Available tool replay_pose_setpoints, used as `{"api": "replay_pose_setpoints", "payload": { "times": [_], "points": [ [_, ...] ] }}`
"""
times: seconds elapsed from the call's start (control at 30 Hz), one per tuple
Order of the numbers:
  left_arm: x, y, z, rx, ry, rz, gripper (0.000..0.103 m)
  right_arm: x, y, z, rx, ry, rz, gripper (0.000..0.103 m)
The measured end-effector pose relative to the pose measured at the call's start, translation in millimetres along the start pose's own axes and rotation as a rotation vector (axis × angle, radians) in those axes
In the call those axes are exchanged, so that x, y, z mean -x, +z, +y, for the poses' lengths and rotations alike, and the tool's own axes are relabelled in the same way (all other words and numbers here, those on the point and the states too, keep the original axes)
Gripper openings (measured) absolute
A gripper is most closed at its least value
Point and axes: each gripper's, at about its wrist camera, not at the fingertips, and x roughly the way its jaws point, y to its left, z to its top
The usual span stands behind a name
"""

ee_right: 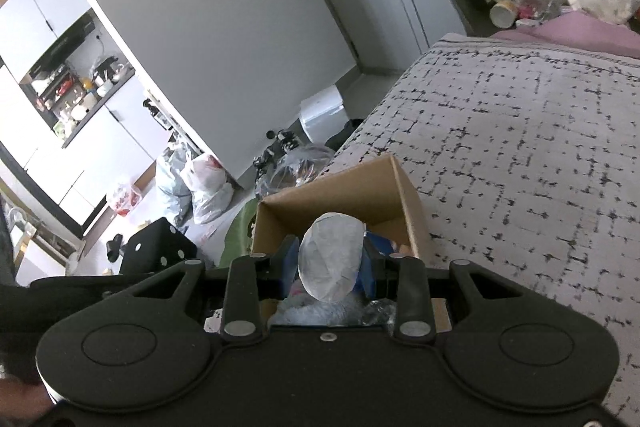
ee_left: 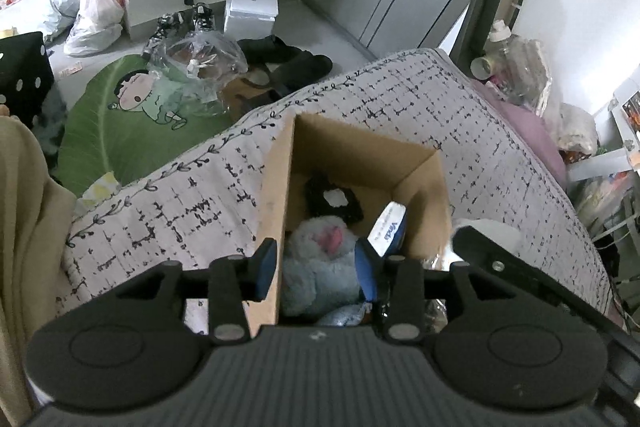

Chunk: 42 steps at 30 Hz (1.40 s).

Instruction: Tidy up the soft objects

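A cardboard box [ee_left: 280, 195] stands on the patterned bed cover. It holds a light blue plush toy [ee_left: 320, 267], a black soft item with a white patch [ee_left: 334, 199] and a blue-and-white tissue pack [ee_left: 388, 227]. My left gripper [ee_left: 316, 269] is open, its fingers straddling the box's left wall and the plush, holding nothing. My right gripper [ee_right: 329, 263] is shut on a white rounded soft object [ee_right: 330, 261], held above the box [ee_right: 340, 195]. The other gripper's black body [ee_left: 500, 259] shows at the right of the left wrist view.
The grey patterned bed cover [ee_right: 520, 147] spreads to the right. On the floor lie a green leaf-shaped rug [ee_left: 120, 123], plastic bags [ee_left: 96, 19], shoes [ee_left: 288, 59] and a white box [ee_left: 250, 11]. Clutter with a bottle [ee_left: 512, 59] stands past the bed. A beige blanket [ee_left: 24, 227] is at left.
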Motion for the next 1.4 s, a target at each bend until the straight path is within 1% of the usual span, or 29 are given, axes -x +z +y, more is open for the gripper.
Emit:
{"api": "replay_pose_setpoints", "payload": {
  "times": [0.03,0.13,0.23,0.3,0.33,0.37,0.4,0.5,0.63,0.93,0.97,1.03,1.1,1.13,1.2,1.23,1.33,1.4],
  "points": [
    [1,2,1,0.0,0.003,-0.003,0.047,-3,1,1,0.0,0.001,0.007,0.032],
    [3,7,5,0.009,0.025,-0.018,0.05,-12,2,4,-0.012,0.01,0.029,0.032],
    [3,14,9,0.019,0.042,-0.019,0.052,-20,5,6,-0.04,0.03,0.045,0.033],
    [3,18,12,0.029,0.047,-0.02,0.052,-24,7,6,-0.071,0.068,0.05,0.035],
    [3,20,13,0.034,0.05,-0.02,0.052,-25,9,5,-0.09,0.086,0.048,0.04],
    [3,21,13,0.037,0.052,-0.021,0.052,-26,11,4,-0.105,0.092,0.049,0.055],
    [3,23,14,0.041,0.052,-0.022,0.052,-25,13,3,-0.118,0.089,0.048,0.058],
    [3,27,13,0.042,0.05,-0.026,0.052,-21,18,-1,-0.122,0.095,0.039,0.058],
    [3,27,10,0.035,0.048,-0.028,0.052,-12,20,-10,-0.142,0.083,0.037,0.058],
    [6,14,-1,0.024,0.046,-0.013,0.053,24,12,-32,-0.129,0.025,0.036,0.059],
    [7,13,-2,0.022,0.044,-0.011,0.054,27,11,-34,-0.123,0.02,0.036,0.06],
    [11,8,-7,0.013,0.043,-0.013,0.066,34,10,-38,-0.118,0.013,0.037,0.061],
    [16,4,-13,-0.005,0.053,-0.02,0.069,42,8,-41,-0.114,0.001,0.035,0.064],
    [19,2,-17,-0.015,0.049,-0.025,0.07,46,8,-43,-0.109,-0.003,0.031,0.065],
    [24,-2,-22,-0.027,0.036,-0.035,0.071,54,6,-44,-0.094,-0.01,0.02,0.07],
    [27,-4,-25,-0.035,0.035,-0.038,0.073,59,6,-46,-0.089,-0.014,0.014,0.072],
    [34,-12,-35,-0.062,0.036,-0.053,0.078,74,3,-47,-0.067,-0.019,-0.011,0.082],
    [38,-18,-42,-0.084,0.046,-0.058,0.079,86,1,-48,-0.048,-0.029,-0.033,0.091]
  ]
}}
